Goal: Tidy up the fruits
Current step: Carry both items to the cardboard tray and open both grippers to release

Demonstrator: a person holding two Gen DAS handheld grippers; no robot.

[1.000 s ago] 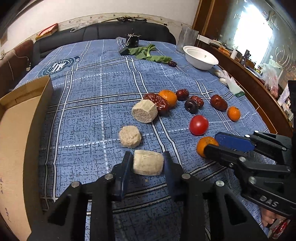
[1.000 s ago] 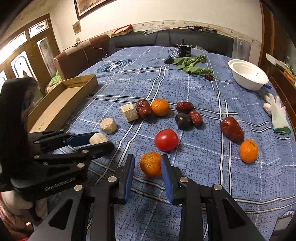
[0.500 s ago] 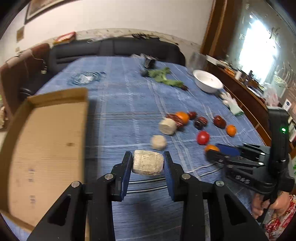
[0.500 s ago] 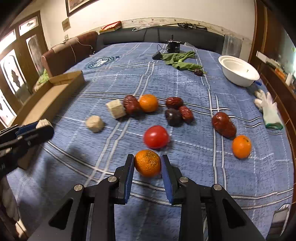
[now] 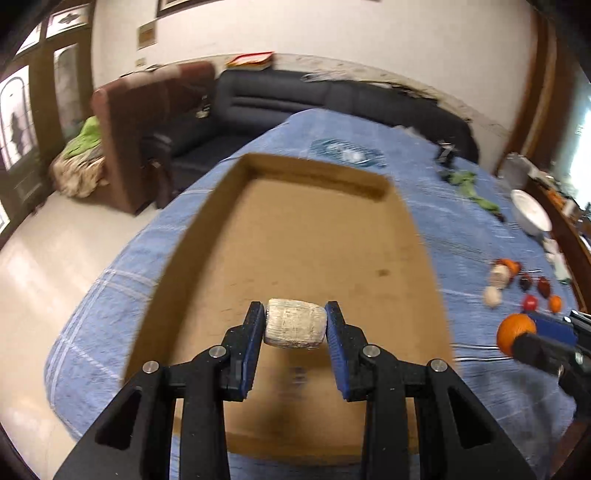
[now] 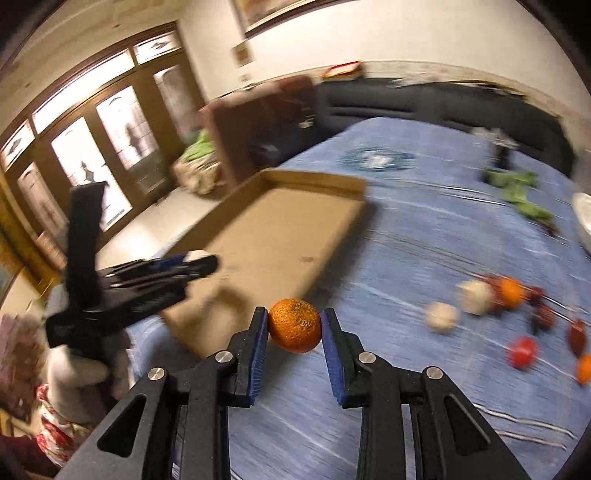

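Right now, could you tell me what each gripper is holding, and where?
Left gripper: pale beige cylindrical chunk, clamped across its ends. Right gripper: round orange tangerine, gripped at its sides.

We are seeing a dark sofa [image 5: 332, 107] running along the far wall, a brown armchair [image 5: 147, 122] standing beside it with a green cloth [image 5: 83, 142] heaped at its side, a framed picture [image 6: 295, 11] hanging above, and glazed wooden doors [image 6: 92, 140] glowing at left.

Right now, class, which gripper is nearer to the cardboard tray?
Left. The left gripper holds a pale chunk above the cardboard tray; the right gripper, gripping an orange, is beside the tray's edge, over the blue cloth.
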